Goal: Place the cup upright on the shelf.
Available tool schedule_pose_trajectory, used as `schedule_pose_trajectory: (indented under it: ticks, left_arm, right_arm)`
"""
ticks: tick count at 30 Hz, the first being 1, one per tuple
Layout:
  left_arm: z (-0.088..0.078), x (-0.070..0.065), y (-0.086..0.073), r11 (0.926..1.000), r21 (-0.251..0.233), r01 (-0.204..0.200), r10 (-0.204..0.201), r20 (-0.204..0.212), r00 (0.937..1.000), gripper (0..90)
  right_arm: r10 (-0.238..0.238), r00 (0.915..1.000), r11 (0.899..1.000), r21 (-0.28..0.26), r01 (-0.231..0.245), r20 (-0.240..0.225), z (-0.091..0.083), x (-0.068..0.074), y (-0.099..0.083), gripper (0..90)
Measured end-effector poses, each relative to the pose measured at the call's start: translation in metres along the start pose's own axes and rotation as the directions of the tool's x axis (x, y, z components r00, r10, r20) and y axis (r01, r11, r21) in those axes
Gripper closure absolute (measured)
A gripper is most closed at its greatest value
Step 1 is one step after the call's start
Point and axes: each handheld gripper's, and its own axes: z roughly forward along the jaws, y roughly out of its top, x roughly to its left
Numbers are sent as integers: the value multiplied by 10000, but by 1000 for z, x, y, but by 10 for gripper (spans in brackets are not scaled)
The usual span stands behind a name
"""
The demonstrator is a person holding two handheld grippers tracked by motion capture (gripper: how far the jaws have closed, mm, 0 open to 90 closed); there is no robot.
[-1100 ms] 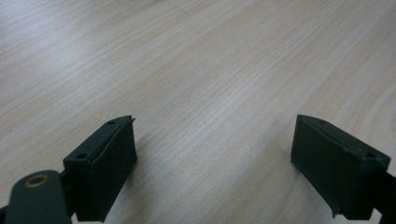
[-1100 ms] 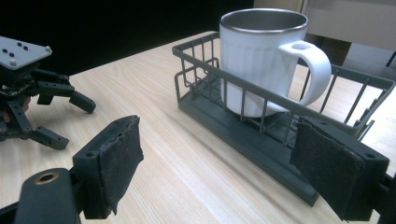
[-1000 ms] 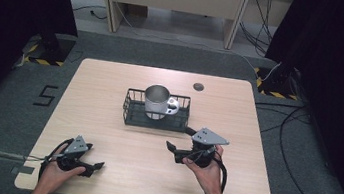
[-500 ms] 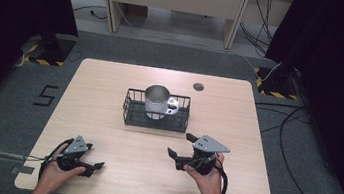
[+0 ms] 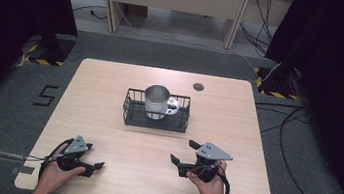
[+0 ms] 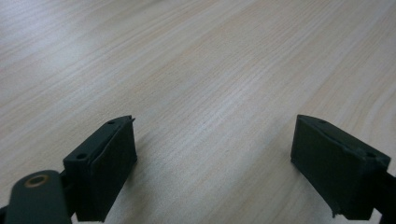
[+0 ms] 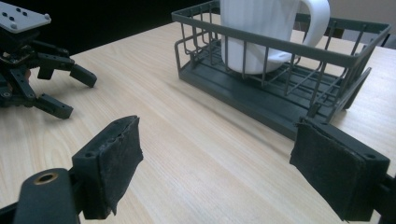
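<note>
Resting place: a pale wooden table [image 5: 109,99] carried everything, with grey floor around it.
Basket: a dark wire basket [image 5: 131,114] stood near the middle of the table, its long side towards the person.
Mug: a white mug [image 5: 156,100] with a metallic-looking inside stood upright in the basket, its handle turned to the person's right; in the right gripper view the mug [image 7: 261,32] rose above the basket's [image 7: 280,88] top rail.
Left gripper: the left gripper [image 5: 96,167] lay low at the near left edge, held in the person's left hand [image 5: 52,176], well apart from the basket; its jaws stood wide apart with nothing between them, and the left gripper view showed bare wood grain between its pads [image 6: 109,168].
Right gripper: the right gripper [image 5: 184,151] sat at the near right, held in the right hand [image 5: 209,182], jaws spread wide and empty, pointing left and towards the basket; its own view showed the basket just ahead and the left gripper [image 7: 70,93] farther off at the left.
Small disc: a dark round disc [image 5: 198,86] lay on the table beyond the basket, towards the far right.
</note>
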Motion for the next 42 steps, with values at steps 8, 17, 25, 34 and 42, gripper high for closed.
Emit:
schedule_pose_trajectory:
  ticks: [8,17,25,34,42]
  left_arm:
    - [0,0,0,10000,1,-4,4,-3,10000,132]
    - [0,0,0,10000,0,-2,2,-5,10000,132]
    - [0,0,0,10000,-1,-2,2,-2,10000,132]
    - [0,0,0,10000,-4,8,-8,-11,10000,132]
    - [0,0,0,10000,-3,5,-5,-13,10000,132]
  right_arm:
    - [93,9999,9996,255,-97,135,-3,-1,-9,157]
    - [275,9993,9982,527,-289,271,-7,-3,-23,156]
    - [406,9985,9958,807,-436,381,-10,-3,-33,154]
    - [455,9980,9927,1100,-500,429,-11,-2,-40,152]
    - [466,9977,9891,1371,-529,488,-13,0,-48,152]
